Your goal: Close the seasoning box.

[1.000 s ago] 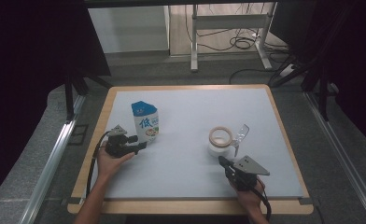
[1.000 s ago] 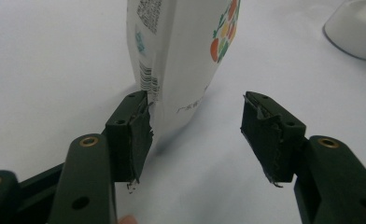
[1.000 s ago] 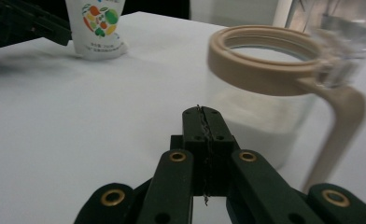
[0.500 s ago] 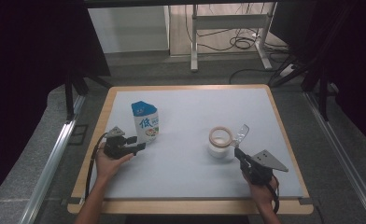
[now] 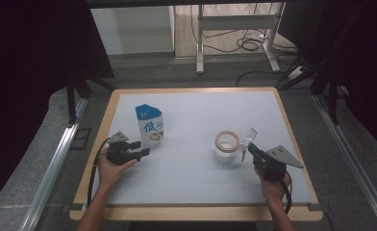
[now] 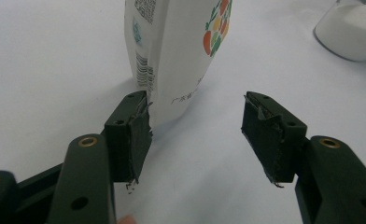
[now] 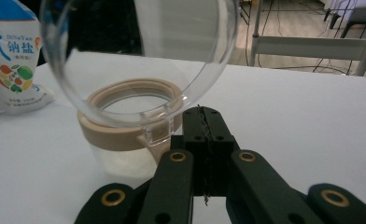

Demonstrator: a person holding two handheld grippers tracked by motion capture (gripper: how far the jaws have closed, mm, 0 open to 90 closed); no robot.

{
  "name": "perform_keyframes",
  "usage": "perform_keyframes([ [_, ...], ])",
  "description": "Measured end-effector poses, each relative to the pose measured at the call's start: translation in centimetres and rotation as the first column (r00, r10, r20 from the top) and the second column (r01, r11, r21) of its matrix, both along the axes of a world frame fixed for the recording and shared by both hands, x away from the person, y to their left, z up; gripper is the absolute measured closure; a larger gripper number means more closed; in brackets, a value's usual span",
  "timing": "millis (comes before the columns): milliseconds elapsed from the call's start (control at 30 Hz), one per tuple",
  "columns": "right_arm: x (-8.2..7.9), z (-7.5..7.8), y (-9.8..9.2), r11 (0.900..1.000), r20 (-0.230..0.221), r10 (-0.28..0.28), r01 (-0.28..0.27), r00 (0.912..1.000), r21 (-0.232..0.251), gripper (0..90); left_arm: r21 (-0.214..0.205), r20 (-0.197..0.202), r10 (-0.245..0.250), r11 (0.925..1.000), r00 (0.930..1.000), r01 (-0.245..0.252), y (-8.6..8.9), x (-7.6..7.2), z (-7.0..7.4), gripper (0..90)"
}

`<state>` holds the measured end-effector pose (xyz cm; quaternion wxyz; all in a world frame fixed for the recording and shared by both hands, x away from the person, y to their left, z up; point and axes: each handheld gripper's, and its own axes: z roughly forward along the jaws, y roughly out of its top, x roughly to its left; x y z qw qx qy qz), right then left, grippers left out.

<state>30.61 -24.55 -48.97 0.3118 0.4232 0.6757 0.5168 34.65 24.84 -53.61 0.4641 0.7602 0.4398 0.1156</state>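
From the high view, the step in hand looks like opening the jar (image 5: 226, 147): just ahead of the right gripper (image 5: 252, 148), its clear hinged lid (image 5: 248, 138) stands flipped up, while the salt pouch (image 5: 149, 126) stands just beyond the left gripper (image 5: 143, 151) on the table (image 5: 196, 178). In the left gripper view the jaws are spread with nothing between them, the pouch base just ahead of the left pad, so the next move probably calls for closing on the pouch. In the right gripper view the jaws are pressed together beside the lid's tab, whether pinching it I cannot tell.

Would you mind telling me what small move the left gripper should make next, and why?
Probably ease forward and close on the salt pouch: the left gripper is open with the pouch just ahead, and the jar already stands with its clear lid flipped up.
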Motion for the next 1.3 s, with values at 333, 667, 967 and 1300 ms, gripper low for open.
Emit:
perform_keyframes([
  [333, 0.6, 0.8, 0.1, 0.9998, 0.027, -0.016, 0.016, 0.9995, 0.015, 89.9, -0.004, -0.001, -0.01, 0.9999, 1.0, 0.01, -0.2, -0.1, 0.0, 41.4],
  [667, 0.7, 0.9, 0.6, 0.9999, 0.03, -0.005, 0.004, 0.9995, 0.013, 89.9, 0.003, -0.005, -0.019, 0.9998, 0.9998, 0.019, -0.3, -0.2, -0.1, 41.4],
  [967, 0.8, 1.2, 1.4, 0.9997, 0.029, 0.022, -0.022, 0.9993, 0.008, 89.8, 0.004, -0.009, -0.017, 0.9998, 0.9998, 0.017, -0.4, -0.2, -0.2, 41.2],
  [1300, 1.1, 1.4, 3.7, 0.9932, 0.018, 0.116, -0.115, 0.9931, -0.015, 89.8, -0.005, -0.01, -0.016, 0.9999, 0.9998, 0.016, -0.4, -0.2, -0.1, 41.2],
])
